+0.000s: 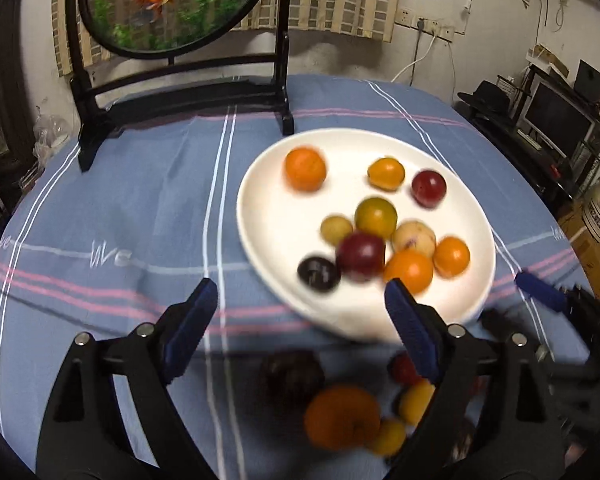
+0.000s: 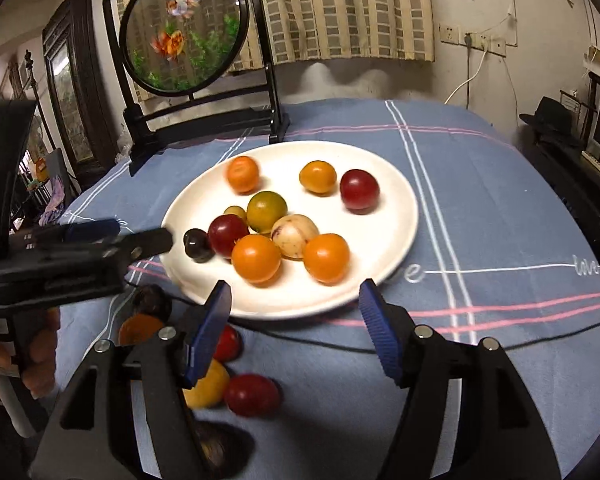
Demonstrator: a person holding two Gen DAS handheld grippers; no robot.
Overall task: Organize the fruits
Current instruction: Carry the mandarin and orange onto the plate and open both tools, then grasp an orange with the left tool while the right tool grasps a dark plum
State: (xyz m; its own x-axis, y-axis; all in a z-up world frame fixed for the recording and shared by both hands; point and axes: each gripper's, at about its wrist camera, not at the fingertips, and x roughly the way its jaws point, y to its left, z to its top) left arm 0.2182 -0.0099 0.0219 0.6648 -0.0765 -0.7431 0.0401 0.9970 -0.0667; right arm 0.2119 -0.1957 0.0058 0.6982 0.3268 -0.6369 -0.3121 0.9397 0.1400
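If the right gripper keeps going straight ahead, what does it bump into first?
Probably the near rim of the white plate, which lies straight ahead of the open right gripper. Just beyond the rim sit two orange fruits. How high the gripper is above the plate is unclear.

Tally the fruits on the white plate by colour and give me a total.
On the plate:
Orange: 3
Yellow-orange: 1
Red: 2
Green-yellow: 1
Small yellow-green, half hidden: 1
Pale cream: 1
Dark purple, at the rim: 1
Total: 10
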